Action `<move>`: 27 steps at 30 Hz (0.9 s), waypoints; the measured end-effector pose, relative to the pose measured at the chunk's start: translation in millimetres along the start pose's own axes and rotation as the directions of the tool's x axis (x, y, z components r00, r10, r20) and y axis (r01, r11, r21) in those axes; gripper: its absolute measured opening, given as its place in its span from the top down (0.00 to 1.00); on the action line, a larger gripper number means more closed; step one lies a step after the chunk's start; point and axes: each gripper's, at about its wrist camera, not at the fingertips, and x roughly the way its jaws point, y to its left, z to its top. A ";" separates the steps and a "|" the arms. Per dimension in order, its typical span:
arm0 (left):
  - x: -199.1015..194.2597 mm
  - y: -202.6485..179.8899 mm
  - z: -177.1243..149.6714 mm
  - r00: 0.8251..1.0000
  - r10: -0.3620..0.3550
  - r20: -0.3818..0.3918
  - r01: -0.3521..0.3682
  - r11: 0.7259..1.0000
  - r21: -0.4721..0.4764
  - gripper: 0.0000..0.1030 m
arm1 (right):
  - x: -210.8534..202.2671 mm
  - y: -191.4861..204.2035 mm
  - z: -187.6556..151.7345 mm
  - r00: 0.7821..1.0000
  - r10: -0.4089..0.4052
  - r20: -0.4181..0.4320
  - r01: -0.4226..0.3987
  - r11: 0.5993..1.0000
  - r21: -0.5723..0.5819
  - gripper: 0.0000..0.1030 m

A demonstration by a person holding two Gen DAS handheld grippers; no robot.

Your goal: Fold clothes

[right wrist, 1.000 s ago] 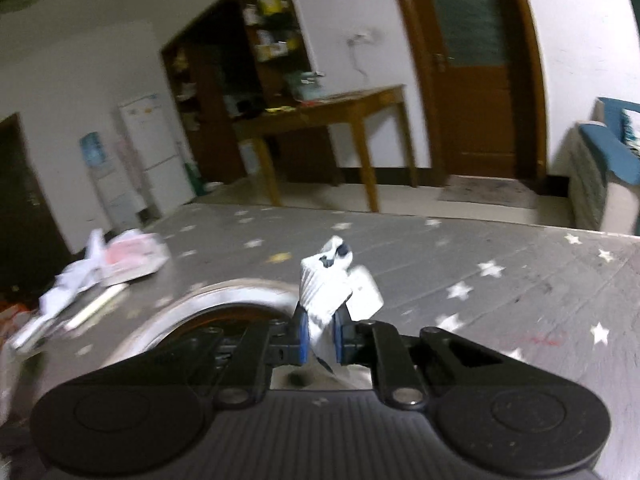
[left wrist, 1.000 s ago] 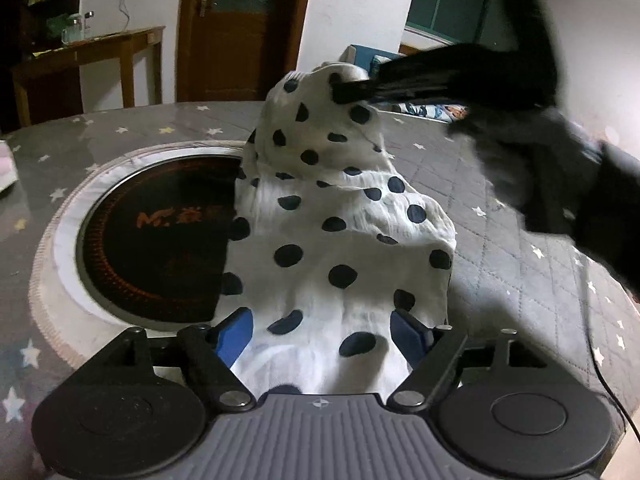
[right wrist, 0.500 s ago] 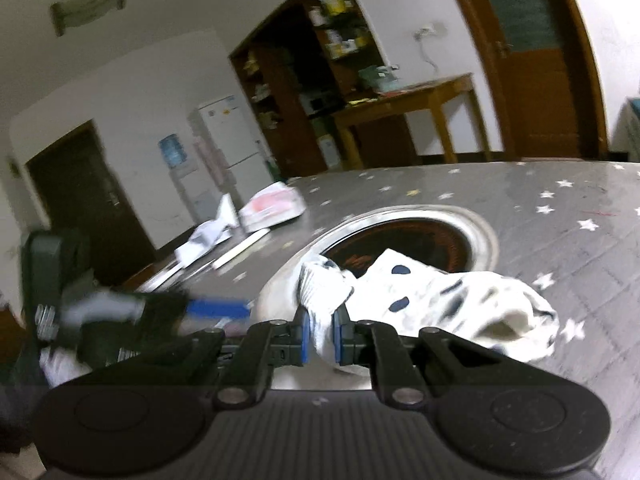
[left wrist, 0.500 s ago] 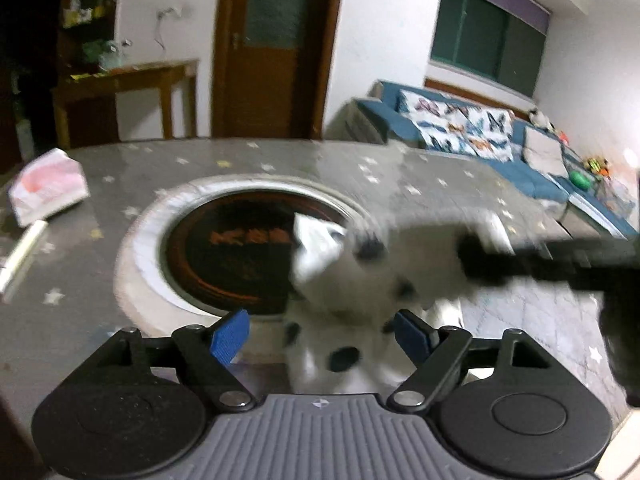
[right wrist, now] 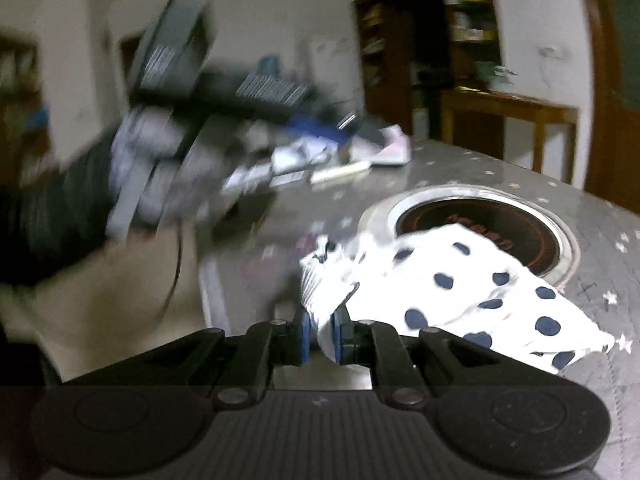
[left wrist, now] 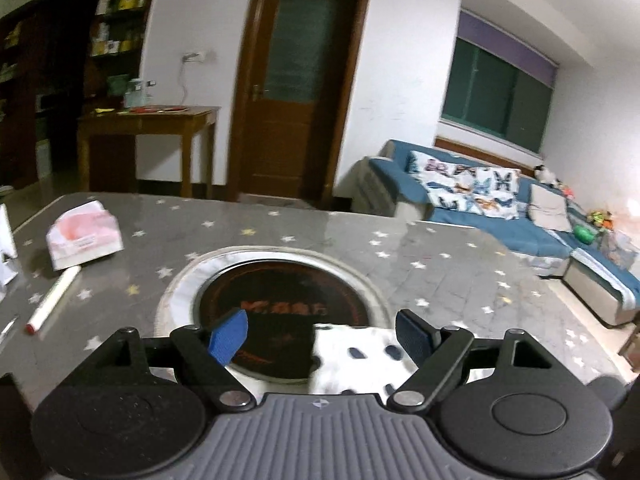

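A white garment with dark polka dots (right wrist: 472, 292) lies on the grey star-patterned table, partly over the round black cooktop (right wrist: 516, 224). My right gripper (right wrist: 320, 330) is shut on a bunched edge of it near the table's front edge. In the left wrist view the garment (left wrist: 356, 356) shows low between the blue pads, below them. My left gripper (left wrist: 320, 334) is open and holds nothing. It also shows blurred in the right wrist view (right wrist: 312, 128), raised above the table at the left.
A pink tissue pack (left wrist: 84, 236) and a white marker (left wrist: 52, 300) lie at the table's left. The cooktop's metal ring (left wrist: 176, 292) sits mid-table. A wooden side table (left wrist: 148, 136), a door and a blue sofa (left wrist: 496, 216) stand beyond.
My right gripper has pulled the garment down from its raised hang toward the table's front edge. The left gripper has lifted and drawn back, so the garment now shows low in its view.
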 end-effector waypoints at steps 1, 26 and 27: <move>2.5 -3.5 -1.1 1.000 -0.018 -0.007 0.018 1.000 0.004 0.20 | 2.6 5.2 -4.3 1.000 -0.004 -0.031 0.003 1.000 -0.029 0.88; 9.4 -23.0 -97.4 0.962 -0.158 -0.221 0.171 0.984 0.040 0.53 | 20.2 -81.1 5.7 0.975 -0.220 -0.029 0.219 0.933 0.287 0.54; 9.1 -23.5 -97.5 0.963 -0.156 -0.221 0.169 0.985 0.042 0.53 | 24.8 -86.6 2.7 0.970 -0.240 -0.051 0.244 0.926 0.289 0.54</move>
